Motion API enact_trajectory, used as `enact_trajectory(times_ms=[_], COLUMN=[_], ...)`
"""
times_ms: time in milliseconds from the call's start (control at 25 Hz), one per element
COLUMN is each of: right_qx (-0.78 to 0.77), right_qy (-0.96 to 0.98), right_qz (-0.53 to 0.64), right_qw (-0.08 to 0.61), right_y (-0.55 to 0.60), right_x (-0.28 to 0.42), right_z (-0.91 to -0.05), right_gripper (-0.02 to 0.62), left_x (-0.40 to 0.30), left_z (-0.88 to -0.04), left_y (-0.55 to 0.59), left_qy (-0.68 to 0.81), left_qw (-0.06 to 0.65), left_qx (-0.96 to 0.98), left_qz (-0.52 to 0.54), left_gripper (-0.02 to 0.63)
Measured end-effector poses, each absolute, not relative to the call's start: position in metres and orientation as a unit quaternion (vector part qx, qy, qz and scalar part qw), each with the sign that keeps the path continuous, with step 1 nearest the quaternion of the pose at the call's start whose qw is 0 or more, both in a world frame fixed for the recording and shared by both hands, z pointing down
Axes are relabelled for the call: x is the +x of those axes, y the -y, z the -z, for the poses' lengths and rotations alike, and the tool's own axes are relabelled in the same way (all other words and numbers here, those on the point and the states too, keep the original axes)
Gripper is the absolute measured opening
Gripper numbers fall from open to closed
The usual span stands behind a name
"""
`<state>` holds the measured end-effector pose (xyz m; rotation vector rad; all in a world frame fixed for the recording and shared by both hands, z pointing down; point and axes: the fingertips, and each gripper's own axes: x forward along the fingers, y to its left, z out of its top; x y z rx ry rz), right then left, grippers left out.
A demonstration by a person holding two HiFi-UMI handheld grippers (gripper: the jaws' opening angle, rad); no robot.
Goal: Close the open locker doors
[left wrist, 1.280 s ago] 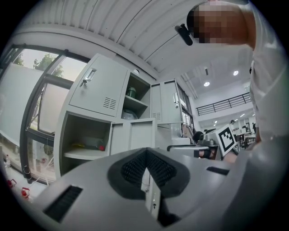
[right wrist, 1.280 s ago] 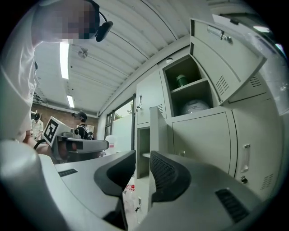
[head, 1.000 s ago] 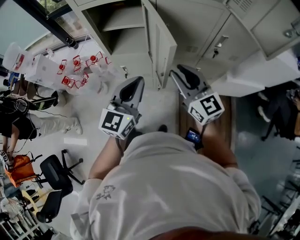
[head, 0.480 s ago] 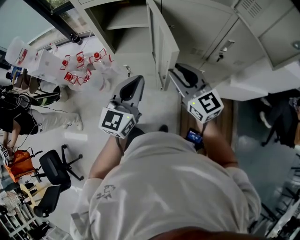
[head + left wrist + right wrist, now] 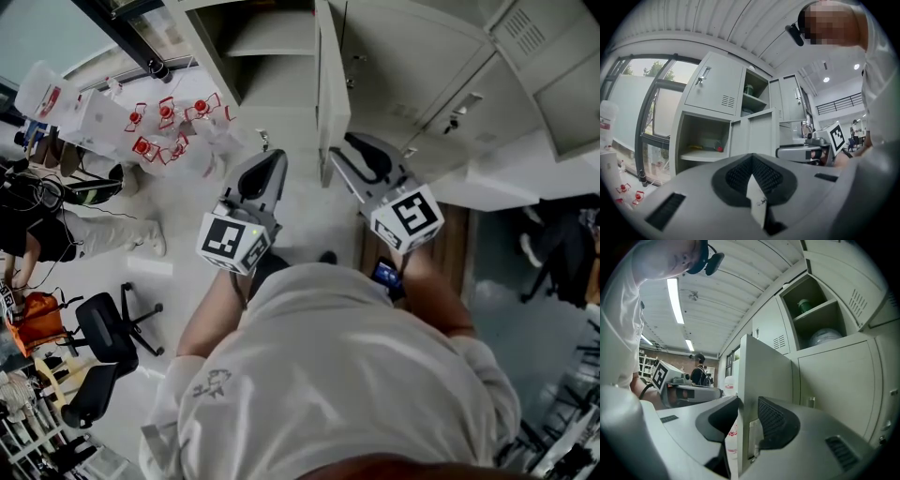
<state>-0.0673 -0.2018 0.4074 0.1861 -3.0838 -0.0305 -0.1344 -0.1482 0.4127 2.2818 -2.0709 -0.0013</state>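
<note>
**Right gripper** (image 5: 747, 405) (image 5: 336, 157): jaws set wide, having just been opening. They straddle the free vertical edge of the pale grey metal locker door (image 5: 765, 366) (image 5: 326, 94). The edge stands between the black ribbed pads, which are not clamped on it.

**Left gripper** (image 5: 752, 161) (image 5: 273, 159): jaws brought together, with nothing between them. In the head view it lies at 9 o'clock of the right gripper, apart from the door.

**Door:** swung out from the bank of grey lockers and seen edge-on at 12 o'clock in the head view. Its open locker compartment (image 5: 253, 56) (image 5: 701, 140), fitted with one shelf, lies at 11 o'clock.

**Surroundings:** in the right gripper view, a second open compartment at 1 o'clock holds a green container (image 5: 803, 305) on its upper shelf. A black swivel office chair (image 5: 105, 337) stands on the pale floor at 8 o'clock in the head view.
</note>
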Motion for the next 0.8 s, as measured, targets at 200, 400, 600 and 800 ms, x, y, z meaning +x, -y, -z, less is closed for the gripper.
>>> enact_trajectory(times_ms=[200, 400, 600, 800], right_qx=[0.053, 0.05, 0.061, 0.09], right_qy=[0.998, 0.998, 0.997, 0.995], right_qz=[0.013, 0.009, 0.006, 0.007], right_qw=[0.028, 0.034, 0.035, 0.034], right_y=[0.187, 0.178, 0.17, 0.163], right_x=[-0.087, -0.114, -0.138, -0.169], right_z=[-0.405, -0.408, -0.407, -0.404], right_gripper=[0.126, 0.13, 0.132, 0.135], left_x=[-0.152, -0.177, -0.205, -0.241], left_z=[-0.409, -0.41, -0.408, -0.404], left_y=[0.139, 0.139, 0.138, 0.134], left_qy=[0.674, 0.674, 0.669, 0.656], left_qw=[0.028, 0.027, 0.026, 0.03], left_qx=[0.738, 0.738, 0.743, 0.754], left_qz=[0.005, 0.008, 0.01, 0.014], left_gripper=[-0.005, -0.005, -0.005, -0.004])
